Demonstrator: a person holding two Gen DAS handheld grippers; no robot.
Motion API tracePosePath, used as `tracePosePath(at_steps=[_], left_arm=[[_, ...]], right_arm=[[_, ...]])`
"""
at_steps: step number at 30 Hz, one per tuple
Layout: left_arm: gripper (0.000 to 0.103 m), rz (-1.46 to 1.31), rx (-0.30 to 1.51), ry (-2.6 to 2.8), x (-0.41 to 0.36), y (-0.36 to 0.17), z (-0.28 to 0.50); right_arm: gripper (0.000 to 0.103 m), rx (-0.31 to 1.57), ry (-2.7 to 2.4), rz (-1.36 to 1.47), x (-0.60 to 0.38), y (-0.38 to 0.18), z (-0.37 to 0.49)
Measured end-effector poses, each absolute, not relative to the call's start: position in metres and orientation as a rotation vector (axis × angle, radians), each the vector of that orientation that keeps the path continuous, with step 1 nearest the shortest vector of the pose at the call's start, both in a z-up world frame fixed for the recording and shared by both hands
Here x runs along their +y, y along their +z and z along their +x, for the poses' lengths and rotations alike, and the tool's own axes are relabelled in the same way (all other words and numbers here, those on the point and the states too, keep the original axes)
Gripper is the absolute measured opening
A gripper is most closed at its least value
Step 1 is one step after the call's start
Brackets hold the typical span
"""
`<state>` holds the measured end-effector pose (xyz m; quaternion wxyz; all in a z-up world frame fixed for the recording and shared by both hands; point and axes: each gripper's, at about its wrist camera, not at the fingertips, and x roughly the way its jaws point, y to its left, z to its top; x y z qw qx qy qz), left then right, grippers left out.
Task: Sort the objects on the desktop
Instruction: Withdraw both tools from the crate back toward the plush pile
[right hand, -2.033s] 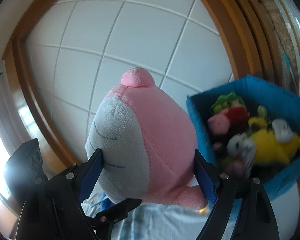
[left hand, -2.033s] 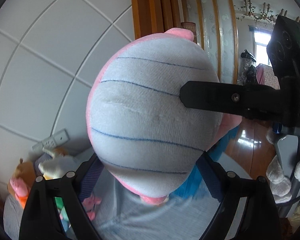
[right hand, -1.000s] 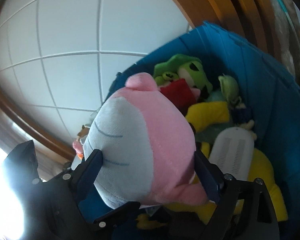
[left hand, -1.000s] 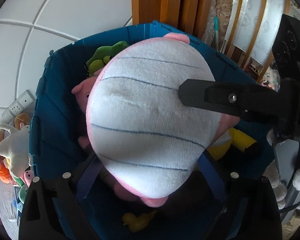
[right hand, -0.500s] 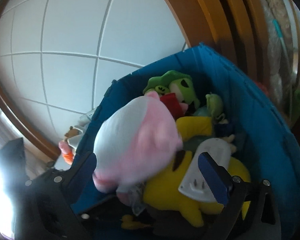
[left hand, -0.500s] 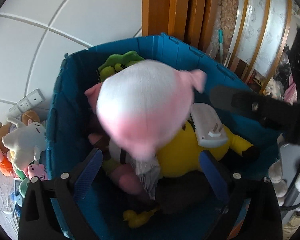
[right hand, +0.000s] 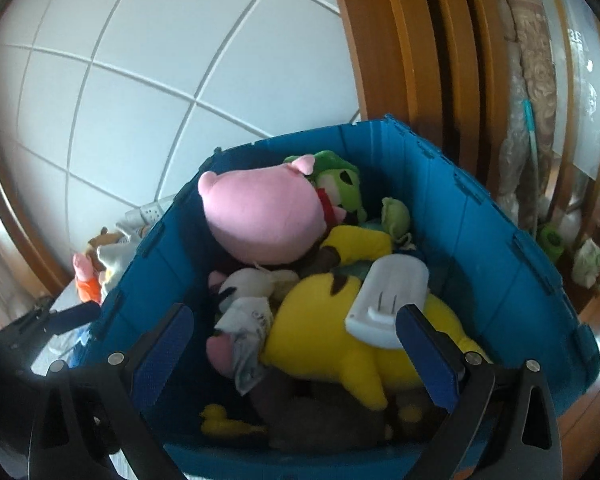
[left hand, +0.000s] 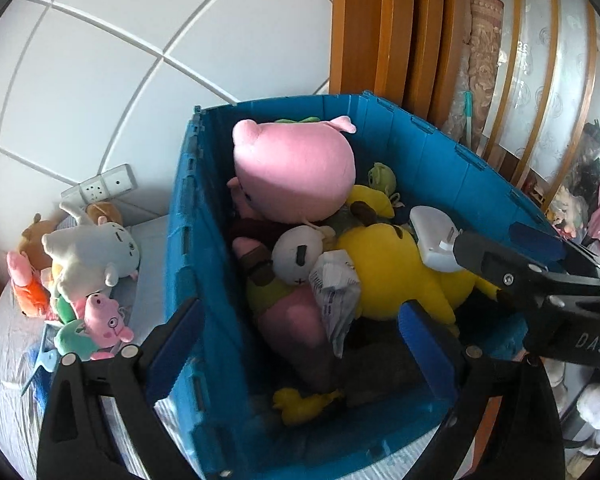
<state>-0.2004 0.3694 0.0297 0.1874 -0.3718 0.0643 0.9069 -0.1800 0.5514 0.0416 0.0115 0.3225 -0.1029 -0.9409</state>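
Observation:
The big pink plush lies in the blue crate, on top of other toys at its far side; it also shows in the right wrist view inside the crate. A yellow plush and a white plug block lie beside it. My left gripper is open and empty above the crate's near edge. My right gripper is open and empty over the crate, and shows in the left wrist view at right.
Several small plush toys lie on the light cloth left of the crate, by a white wall socket. A tiled white wall and wooden frame stand behind. A small yellow duck lies at the crate's bottom.
Both grippers opened and let go of the pink plush. It dropped into the crate and rolled to the far side, and both grippers have drawn back a little.

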Motion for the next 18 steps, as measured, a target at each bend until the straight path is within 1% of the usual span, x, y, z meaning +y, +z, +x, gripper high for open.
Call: tracePosePath(at_steps=[8,18], left_arm=[[0.099,-1.039,0.125,2.598,0.334,0.032,-0.19],[0.099,-1.042,0.06,2.706,0.263,0.029,-0.179]], right_arm=[[0.103,-0.302,-2.912,0.966,0.525,0.046,-0.169],[0.103,-0.206,-2.859,0.949,0.457,0.05,-0.169]])
